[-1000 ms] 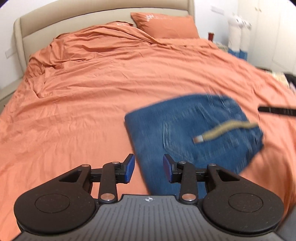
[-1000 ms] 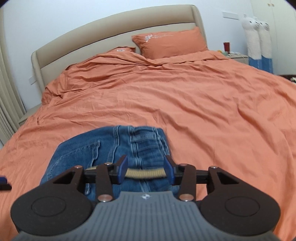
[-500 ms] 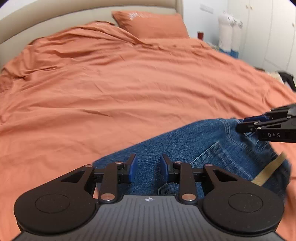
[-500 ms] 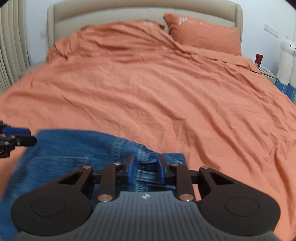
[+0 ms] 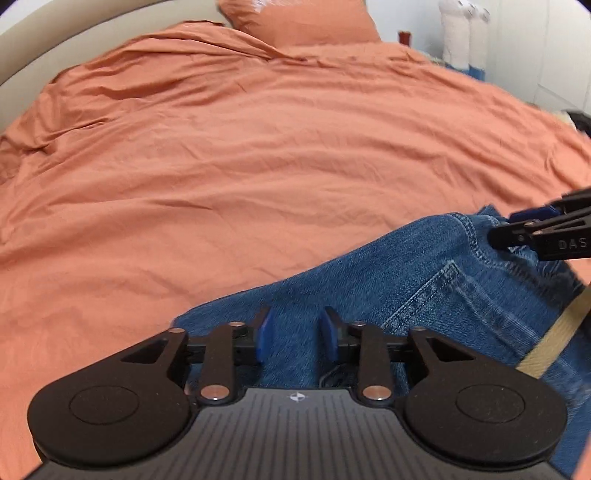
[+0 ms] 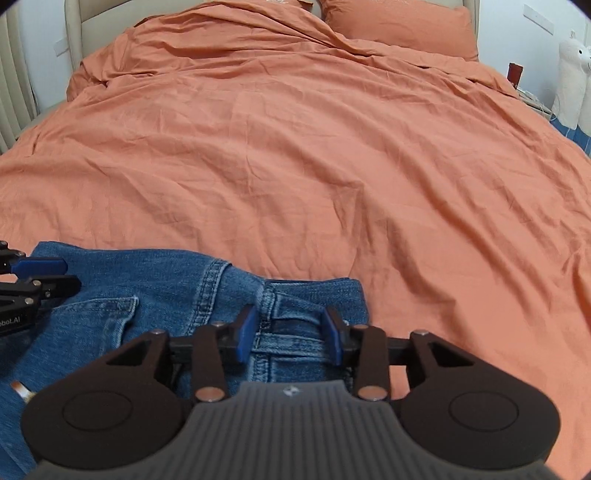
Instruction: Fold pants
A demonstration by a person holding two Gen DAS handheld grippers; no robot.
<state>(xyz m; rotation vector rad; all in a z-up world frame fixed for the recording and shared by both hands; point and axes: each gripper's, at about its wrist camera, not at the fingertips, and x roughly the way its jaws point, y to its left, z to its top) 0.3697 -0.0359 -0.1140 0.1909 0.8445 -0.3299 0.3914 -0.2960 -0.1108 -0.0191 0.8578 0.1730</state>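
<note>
pants (image 6: 155, 291) lie under both opening hand-held grippers, denim between jaws.

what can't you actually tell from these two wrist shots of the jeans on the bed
- Near part of the jeans: hidden in both wrist views by the gripper bodies.
- Tan strap: its ends, cut off by the left view's edge and the left gripper.
- Right gripper: jaws opening; any pad contact with denim is unclear.

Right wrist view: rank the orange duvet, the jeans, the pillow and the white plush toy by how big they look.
1. orange duvet
2. jeans
3. pillow
4. white plush toy

The pillow and toy lie far back, and the frame edge cuts the toy, so their ranks are unsure.
</note>
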